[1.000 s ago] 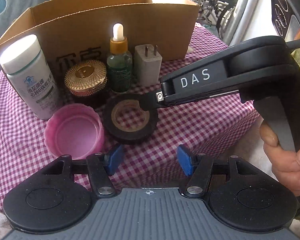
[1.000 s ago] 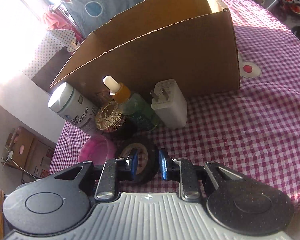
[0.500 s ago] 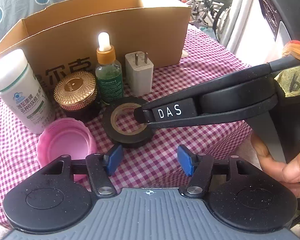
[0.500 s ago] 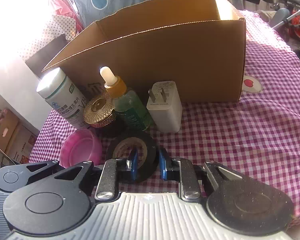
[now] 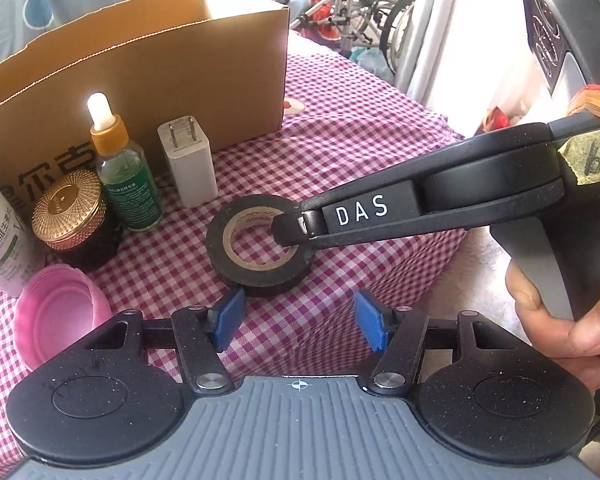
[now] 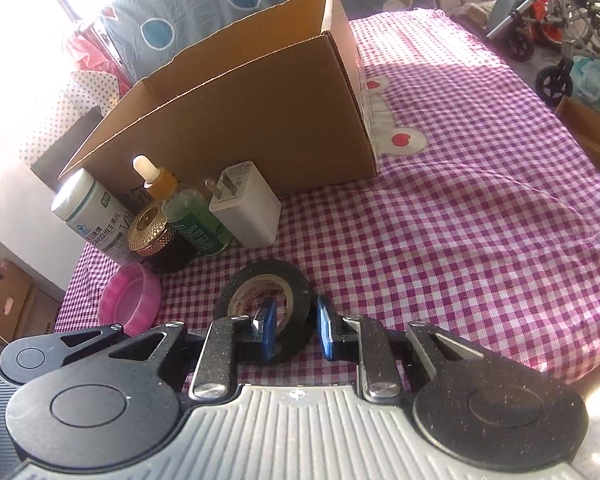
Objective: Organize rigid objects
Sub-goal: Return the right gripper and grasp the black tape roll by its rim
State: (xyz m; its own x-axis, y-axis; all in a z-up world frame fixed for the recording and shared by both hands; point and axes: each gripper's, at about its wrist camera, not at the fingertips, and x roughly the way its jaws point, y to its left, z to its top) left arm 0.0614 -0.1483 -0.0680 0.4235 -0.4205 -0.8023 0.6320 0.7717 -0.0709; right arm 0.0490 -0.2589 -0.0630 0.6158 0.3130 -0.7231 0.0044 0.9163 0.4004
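Observation:
A black tape roll [image 5: 256, 276] lies on the checked tablecloth [image 5: 340, 152], slightly tipped up in the right wrist view [image 6: 292, 276]. My right gripper [image 6: 296, 332] is shut on the roll's wall, one blue pad inside the ring and one outside. From the left wrist view its black finger [image 5: 296, 230] reaches into the ring from the right. My left gripper [image 5: 298, 322] stands open just in front of the roll, with nothing between its pads. Behind stands an open cardboard box [image 5: 180, 80].
In front of the box stand a white pill bottle [image 6: 96, 220], a gold-lidded jar [image 5: 68, 216], a green dropper bottle [image 5: 126, 184] and a white plug charger [image 5: 190, 168]. A pink cap [image 5: 56, 312] lies at the left. A hand [image 5: 560, 320] holds the right gripper's handle. Wheelchairs stand beyond the table.
The right gripper slid forward until its pads straddled the tape roll's wall and closed on it; the roll now sits tipped. The left gripper shifted sideways and stayed open.

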